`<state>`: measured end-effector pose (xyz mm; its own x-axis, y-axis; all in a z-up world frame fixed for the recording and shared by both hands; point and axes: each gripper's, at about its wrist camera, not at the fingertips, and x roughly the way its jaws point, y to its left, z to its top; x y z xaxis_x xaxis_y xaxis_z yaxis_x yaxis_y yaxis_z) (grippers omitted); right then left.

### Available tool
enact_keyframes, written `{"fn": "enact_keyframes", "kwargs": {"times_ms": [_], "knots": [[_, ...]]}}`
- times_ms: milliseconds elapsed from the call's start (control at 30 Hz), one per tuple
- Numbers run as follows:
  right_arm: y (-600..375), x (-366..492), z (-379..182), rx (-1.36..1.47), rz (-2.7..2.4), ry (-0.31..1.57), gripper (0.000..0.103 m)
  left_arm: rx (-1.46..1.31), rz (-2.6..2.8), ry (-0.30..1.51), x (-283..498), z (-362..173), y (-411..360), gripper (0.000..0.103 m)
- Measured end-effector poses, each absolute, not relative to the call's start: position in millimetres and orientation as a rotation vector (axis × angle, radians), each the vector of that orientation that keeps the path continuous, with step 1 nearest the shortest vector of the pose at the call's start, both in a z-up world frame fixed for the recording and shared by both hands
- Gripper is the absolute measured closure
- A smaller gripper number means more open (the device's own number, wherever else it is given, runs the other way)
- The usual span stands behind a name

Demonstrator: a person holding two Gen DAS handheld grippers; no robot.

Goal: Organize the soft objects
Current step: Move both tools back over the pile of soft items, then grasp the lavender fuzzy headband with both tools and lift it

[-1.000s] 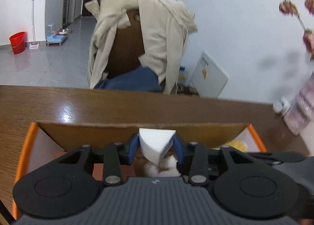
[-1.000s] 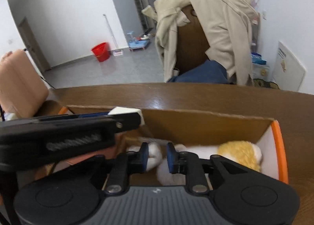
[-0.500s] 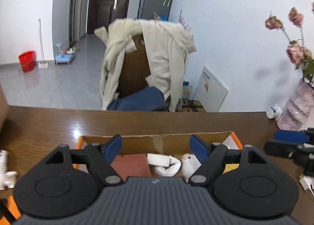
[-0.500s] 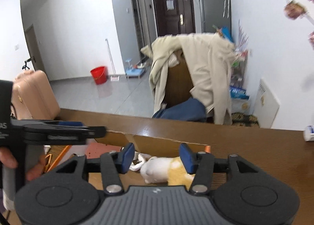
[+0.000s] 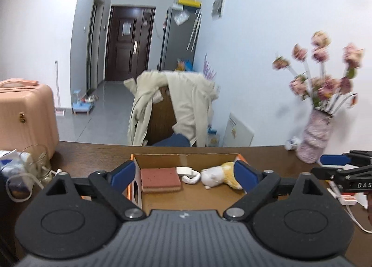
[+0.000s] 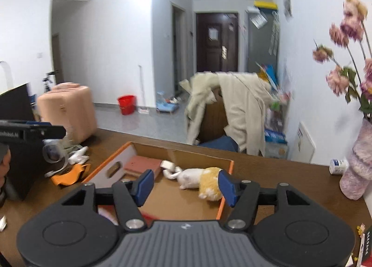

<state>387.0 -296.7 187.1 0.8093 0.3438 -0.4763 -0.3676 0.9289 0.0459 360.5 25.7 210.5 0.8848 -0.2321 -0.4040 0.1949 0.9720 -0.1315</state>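
Note:
An orange-edged cardboard box (image 5: pixel 186 197) (image 6: pixel 223 197) sits on the brown table. Inside lie a red-brown sponge block (image 5: pixel 160 177) (image 6: pixel 141 164), a white wedge sponge (image 5: pixel 183 171) (image 6: pixel 167 164) with a white soft piece (image 5: pixel 191 178) beside it, and a white-and-yellow plush toy (image 5: pixel 220 175) (image 6: pixel 202 182). My left gripper (image 5: pixel 184 175) is open and empty, held back above the box's near side. My right gripper (image 6: pixel 184 188) is open and empty, above the box's near right corner. The right gripper shows at the right edge of the left wrist view (image 5: pixel 341 169).
A pink vase with flowers (image 5: pixel 315 136) (image 6: pixel 358 164) and a small white bottle (image 6: pixel 338 165) stand at the table's right. Cables and white clutter (image 5: pixel 21 169) and orange cloth (image 6: pixel 69 174) lie left of the box. A coat-draped chair (image 5: pixel 172 113) stands behind the table.
My left gripper opened and let the white wedge sponge drop into the box. My right gripper also opened. Both pulled up and back from the box.

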Motion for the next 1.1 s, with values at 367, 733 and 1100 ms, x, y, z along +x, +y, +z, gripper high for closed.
{"fn": "enact_keyframes", "kwargs": {"times_ms": [367, 733, 1100], "knots": [[-285.4, 227.2, 142.7, -0.068, 0.42, 0.321, 0.025, -0.018, -0.178, 0.259, 188.9, 141.2, 21.3, 0.0], [-258.8, 146.9, 58.9, 0.009, 0.471, 0.334, 0.02, -0.022, -0.178, 0.322, 140.8, 69.8, 25.8, 0.0], [-247.0, 181.3, 52.6, -0.005, 0.414, 0.386, 0.021, -0.076, -0.176, 0.401, 190.7, 52.0, 29.9, 0.0]]}}
